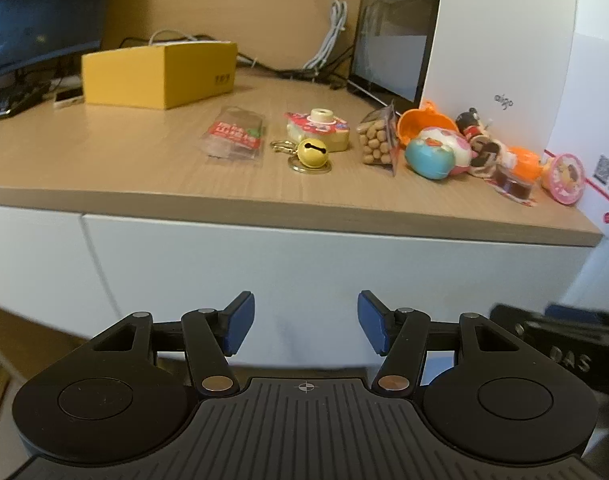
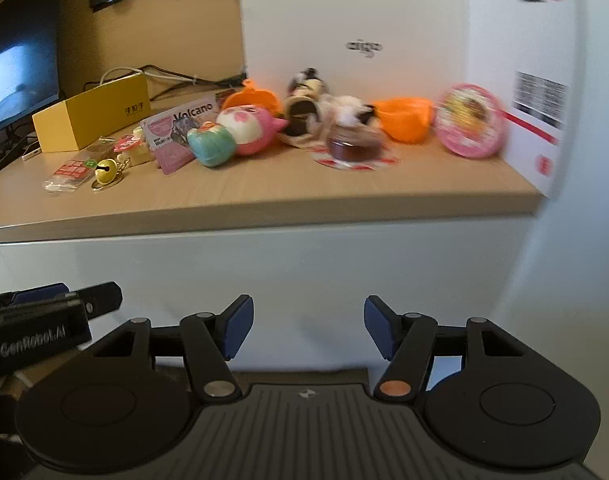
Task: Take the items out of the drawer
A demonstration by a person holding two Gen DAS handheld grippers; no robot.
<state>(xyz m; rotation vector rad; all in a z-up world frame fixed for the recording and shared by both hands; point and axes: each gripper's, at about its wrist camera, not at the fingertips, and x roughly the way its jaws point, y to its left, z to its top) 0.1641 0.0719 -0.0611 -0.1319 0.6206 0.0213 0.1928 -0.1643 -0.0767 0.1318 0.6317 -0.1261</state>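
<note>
Left wrist view had the left claw point(image 1: 305, 322) hanging empty with its blue pads spread wide, aimed at the white drawer front point(image 1: 304, 256) just under the worktop point(image 1: 104, 168) edge. Right wrist view was the same deal: right claw point(image 2: 307, 326) spread open with nothing in it, facing that same white panel, with the other gripper poking in at its left. The drawer looked shut and I couldn't spot any handle or pull, so what was inside was hidden and I can't say what was left in there. A bunch of small stuff already sat on the worktop: a yellow jingle bell point(image 1: 313, 153) on a key ring, a clear snack packet point(image 1: 234, 136), a bag of little round snacks point(image 1: 378, 142), a squishy pink-and-teal toy point(image 2: 232, 136) and a pink round tub point(image 2: 470, 120) against the white box point(image 1: 504, 32) at the right. My guess is the flat front would be stiff and slick, so you'd want to hook the top lip or a side gap instead of pinching the face. Anything inside like those trinkets would be light; crinkly bags slip, soft toys squash, so grab them across the middle, gently.
</note>
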